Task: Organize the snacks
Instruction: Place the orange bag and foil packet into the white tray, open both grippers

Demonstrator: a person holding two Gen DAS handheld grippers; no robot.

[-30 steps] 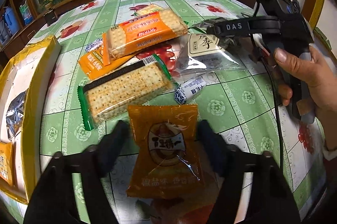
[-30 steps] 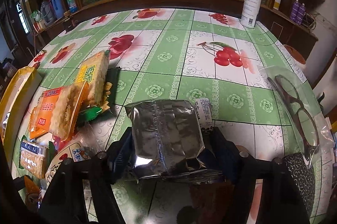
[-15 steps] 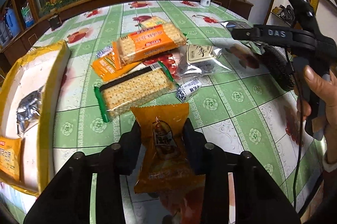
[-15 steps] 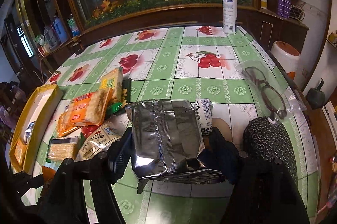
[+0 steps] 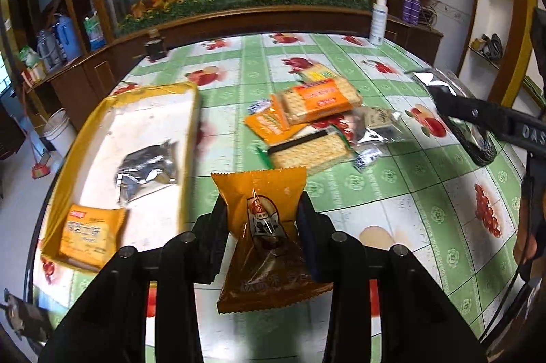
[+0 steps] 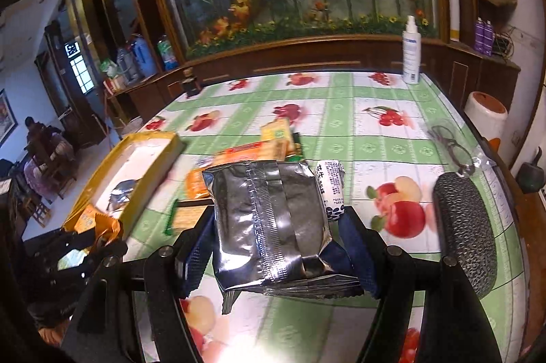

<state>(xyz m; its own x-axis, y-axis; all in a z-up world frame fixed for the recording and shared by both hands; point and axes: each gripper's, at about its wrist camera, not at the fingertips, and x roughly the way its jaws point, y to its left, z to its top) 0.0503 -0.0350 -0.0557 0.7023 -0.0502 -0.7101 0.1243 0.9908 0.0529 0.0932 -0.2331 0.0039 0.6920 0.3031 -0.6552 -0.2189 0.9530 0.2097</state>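
Observation:
My left gripper [image 5: 261, 226] is shut on an orange snack packet [image 5: 264, 236] and holds it above the table, right of the yellow box [image 5: 191, 137]. The box holds a silver packet [image 5: 146, 170] and an orange packet [image 5: 90, 235]. My right gripper [image 6: 273, 223] is shut on a silver foil packet [image 6: 269, 219], with a small white-and-blue candy [image 6: 331, 189] pinched beside it. A pile of cracker packs [image 5: 317, 120] lies mid-table. The box also shows in the right wrist view [image 6: 146, 178], at the left.
A dark textured glasses case [image 6: 464, 226] and glasses in clear plastic [image 6: 450, 148] lie near the table's right edge. A white spray bottle [image 6: 411, 52] stands at the far edge. A wooden planter ledge runs behind the table.
Both grippers have risen and swung left toward the yellow box with their packets. The left gripper closed on the orange packet and lifted it off the table.

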